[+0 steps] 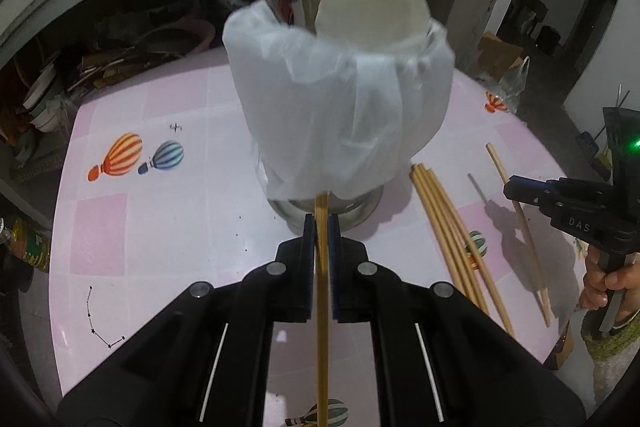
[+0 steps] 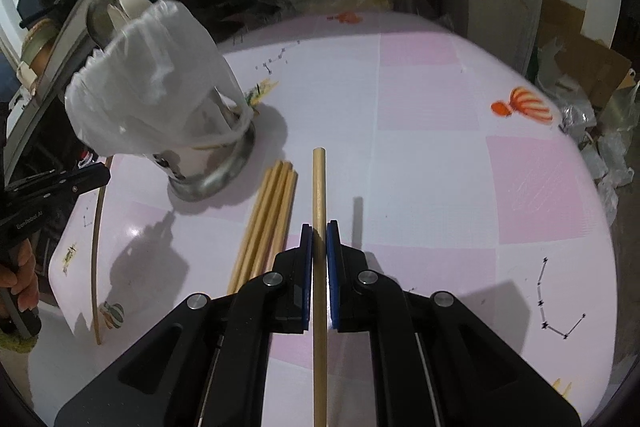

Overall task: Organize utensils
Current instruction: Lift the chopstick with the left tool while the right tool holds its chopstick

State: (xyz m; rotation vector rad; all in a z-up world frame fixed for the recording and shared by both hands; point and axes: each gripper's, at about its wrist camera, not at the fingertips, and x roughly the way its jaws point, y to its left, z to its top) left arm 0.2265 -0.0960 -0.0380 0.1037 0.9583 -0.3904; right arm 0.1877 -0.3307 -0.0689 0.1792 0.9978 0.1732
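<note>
Pink surface: each claw, left claw and right claw, clamps one chopstick; next, lift both into the holder at ten o'clock.

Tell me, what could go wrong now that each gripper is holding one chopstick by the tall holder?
1. The holder is draped in a loose plastic bag; a chopstick tip might snag it and tip the holder.
2. Each chopstick is long and thin and pinched at one spot, so it could swivel or slip.
3. The left gripper and right gripper are close; they might bump.
</note>
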